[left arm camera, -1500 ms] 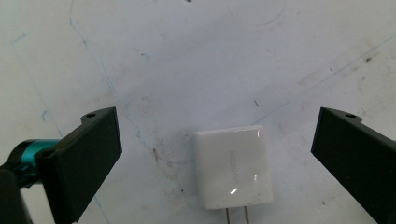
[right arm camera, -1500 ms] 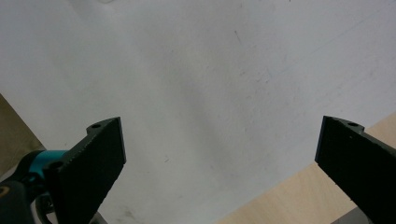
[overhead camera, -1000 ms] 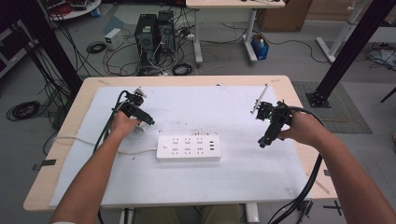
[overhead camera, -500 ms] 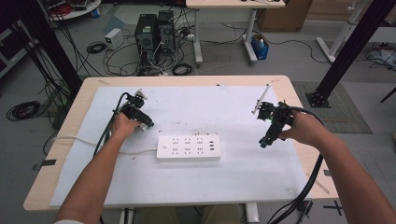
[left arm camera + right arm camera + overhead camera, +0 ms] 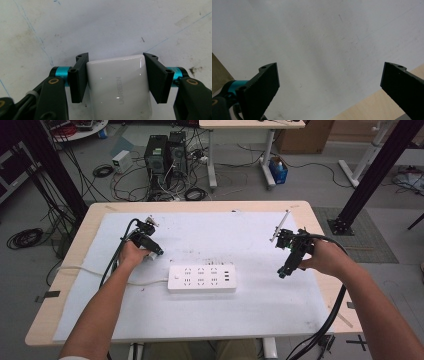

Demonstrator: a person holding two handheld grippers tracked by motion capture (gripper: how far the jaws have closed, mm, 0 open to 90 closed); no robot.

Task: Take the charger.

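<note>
Here your left claw (image 5: 115, 75) is clamped on a glossy white charger block (image 5: 120, 87); both black jaws press flat against its sides, and grey UGREEN lettering runs along its top face. From the high view, that claw (image 5: 150, 251) sits at the left of the white mat (image 5: 250, 305) that covers the worktop (image 5: 320, 215), just beyond the left end of the white power strip (image 5: 201, 278). The strip lies flat near the mat's middle, and its cord (image 5: 95, 271) trails off to the left. Your right claw (image 5: 283, 272) hangs well to the right of the strip, tips pointed down; its own view shows the jaws spread wide apart over bare mat (image 5: 322, 45), holding nothing.
</note>
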